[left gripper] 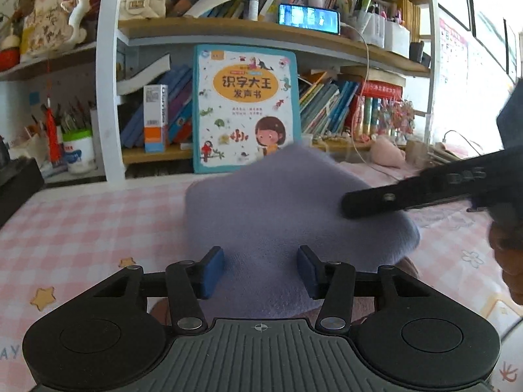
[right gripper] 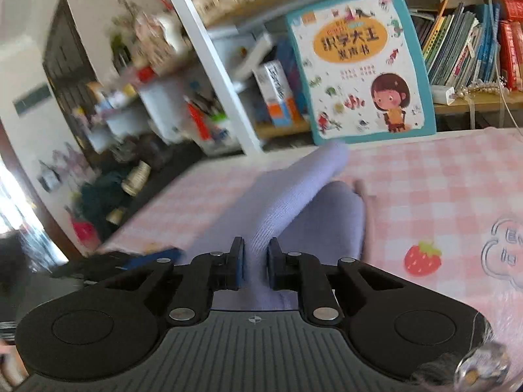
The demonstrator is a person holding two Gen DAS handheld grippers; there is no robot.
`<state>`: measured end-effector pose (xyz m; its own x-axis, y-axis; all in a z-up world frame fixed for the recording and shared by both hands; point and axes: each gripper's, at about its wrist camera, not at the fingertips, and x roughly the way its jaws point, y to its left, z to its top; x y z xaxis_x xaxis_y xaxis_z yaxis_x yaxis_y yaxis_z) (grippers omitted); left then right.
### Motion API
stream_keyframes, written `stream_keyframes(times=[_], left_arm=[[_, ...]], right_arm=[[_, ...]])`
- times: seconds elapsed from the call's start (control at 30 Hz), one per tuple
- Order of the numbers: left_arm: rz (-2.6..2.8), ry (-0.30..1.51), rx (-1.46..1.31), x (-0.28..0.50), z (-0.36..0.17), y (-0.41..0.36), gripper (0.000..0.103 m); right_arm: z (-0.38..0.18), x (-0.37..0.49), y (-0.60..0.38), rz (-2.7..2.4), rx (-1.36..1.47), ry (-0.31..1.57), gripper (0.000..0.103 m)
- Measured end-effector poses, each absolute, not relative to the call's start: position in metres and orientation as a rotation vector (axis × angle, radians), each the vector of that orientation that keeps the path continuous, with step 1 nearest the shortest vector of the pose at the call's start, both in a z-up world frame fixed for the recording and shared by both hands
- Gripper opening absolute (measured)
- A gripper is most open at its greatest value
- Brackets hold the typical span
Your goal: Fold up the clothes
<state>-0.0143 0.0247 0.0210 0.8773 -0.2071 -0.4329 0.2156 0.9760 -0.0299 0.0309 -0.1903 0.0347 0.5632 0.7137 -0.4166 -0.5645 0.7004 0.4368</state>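
A lavender garment [left gripper: 278, 215] lies on the pink checked tablecloth [left gripper: 81, 228] in front of a bookshelf [left gripper: 228, 32], with part of its cloth raised off the surface. The left gripper [left gripper: 260, 271] is spread wide, its blue pads [left gripper: 212, 271] on either side of the garment's near edge and clamping nothing. The right gripper [right gripper: 256, 263] is clenched on a raised fold of the lavender garment [right gripper: 294, 196], which stands between its pads and runs away from the camera as a ridge toward the shelf. In the left wrist view the right gripper [left gripper: 356, 204] reaches in from the right, its tip over the cloth. A children's picture book [left gripper: 245, 107] leans upright against the shelf behind the garment.
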Motion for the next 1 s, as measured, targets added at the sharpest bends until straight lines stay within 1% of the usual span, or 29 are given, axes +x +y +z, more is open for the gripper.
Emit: stream_keyframes(times=[0.03, 0.1, 0.17, 0.23, 0.3, 0.33, 0.37, 0.4, 0.43, 0.47, 0.53, 0.63, 0.67, 0.8, 0.93, 1.0], left_arm=[[-0.224, 0.454, 0.03, -0.014, 0.02, 0.023, 0.049], [-0.232, 0.462, 0.046, -0.014, 0.018, 0.019, 0.049], [-0.229, 0.459, 0.057, -0.015, 0.017, 0.017, 0.049], [-0.236, 0.459, 0.055, -0.014, 0.018, 0.018, 0.05], [-0.244, 0.467, 0.026, -0.013, 0.021, 0.023, 0.05], [-0.247, 0.47, 0.008, -0.013, 0.022, 0.026, 0.05], [-0.249, 0.47, -0.011, -0.013, 0.024, 0.03, 0.053], [-0.245, 0.466, -0.028, -0.014, 0.026, 0.034, 0.058], [-0.235, 0.459, -0.037, -0.014, 0.027, 0.037, 0.07], [-0.224, 0.449, -0.046, -0.015, 0.028, 0.04, 0.076], [-0.218, 0.445, -0.06, -0.016, 0.029, 0.045, 0.078], [-0.211, 0.46, -0.084, -0.014, 0.031, 0.054, 0.081], [-0.206, 0.466, -0.089, -0.014, 0.031, 0.057, 0.083], [-0.191, 0.494, -0.119, -0.007, 0.031, 0.072, 0.083], [-0.231, 0.526, -0.198, 0.002, 0.029, 0.085, 0.083], [-0.239, 0.532, -0.209, 0.004, 0.029, 0.086, 0.083]], right_arm=[[0.03, 0.029, -0.194, 0.749, 0.275, 0.62, 0.012], [0.007, 0.037, -0.197, 0.698, 0.271, 0.702, 0.012], [-0.015, 0.047, -0.205, 0.712, 0.365, 0.75, 0.013], [-0.016, 0.05, -0.211, 0.72, 0.406, 0.765, 0.013], [-0.009, 0.047, -0.204, 0.711, 0.351, 0.758, 0.014], [-0.005, 0.045, -0.201, 0.702, 0.327, 0.748, 0.019], [0.0, 0.043, -0.199, 0.692, 0.307, 0.737, 0.028], [0.003, 0.042, -0.199, 0.686, 0.303, 0.723, 0.033], [0.007, 0.041, -0.2, 0.681, 0.304, 0.708, 0.04], [0.007, 0.041, -0.201, 0.673, 0.315, 0.704, 0.041], [0.008, 0.043, -0.203, 0.656, 0.345, 0.7, 0.041], [0.001, 0.044, -0.203, 0.635, 0.365, 0.724, 0.011], [0.0, 0.042, -0.202, 0.628, 0.354, 0.723, 0.011], [-0.003, 0.03, -0.201, 0.601, 0.289, 0.705, 0.011], [-0.003, 0.024, -0.202, 0.585, 0.263, 0.702, 0.014], [0.001, 0.022, -0.205, 0.58, 0.266, 0.701, 0.026]])
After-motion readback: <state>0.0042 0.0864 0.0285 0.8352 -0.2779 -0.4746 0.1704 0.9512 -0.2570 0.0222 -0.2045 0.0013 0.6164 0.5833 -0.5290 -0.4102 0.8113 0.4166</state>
